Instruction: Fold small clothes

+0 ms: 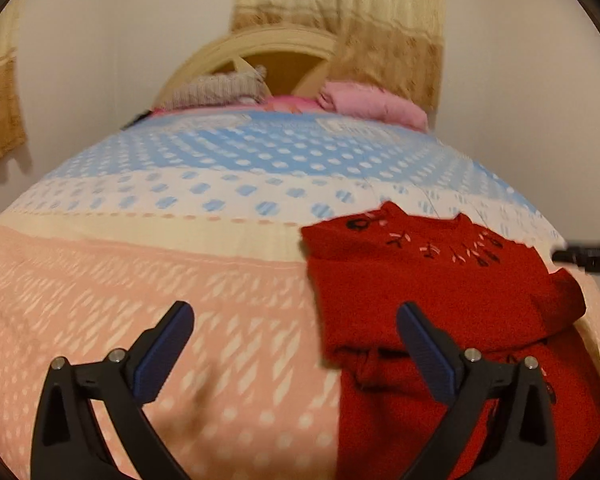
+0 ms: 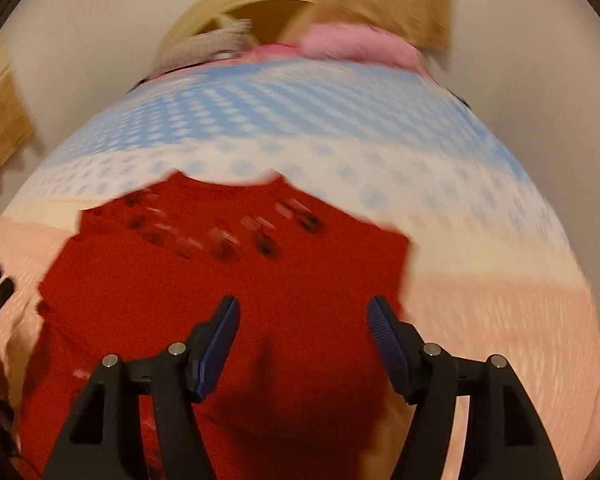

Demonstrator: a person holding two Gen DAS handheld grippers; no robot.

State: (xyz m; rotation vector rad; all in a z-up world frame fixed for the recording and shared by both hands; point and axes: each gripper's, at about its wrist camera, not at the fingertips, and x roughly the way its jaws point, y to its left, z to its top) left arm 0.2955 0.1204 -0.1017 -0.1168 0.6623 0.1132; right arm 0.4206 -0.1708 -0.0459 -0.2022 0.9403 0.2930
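Red knit sweater [image 2: 228, 292] lies part-folded on the bed [image 1: 140, 280], lower right of the left view; left tongs [image 1: 296, 316] gape empty beside it; right tongs [image 2: 304, 312] hang parted above it, gripping nothing; next, likely, pinch an edge and fold across.

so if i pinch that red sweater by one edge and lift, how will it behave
The red sweater looks like soft knit lying in folds, so it would likely droop and unfold. Its fuzzy surface should grip the ribbed fingers rather than slip. Pushed across the bedspread, it would probably bunch.
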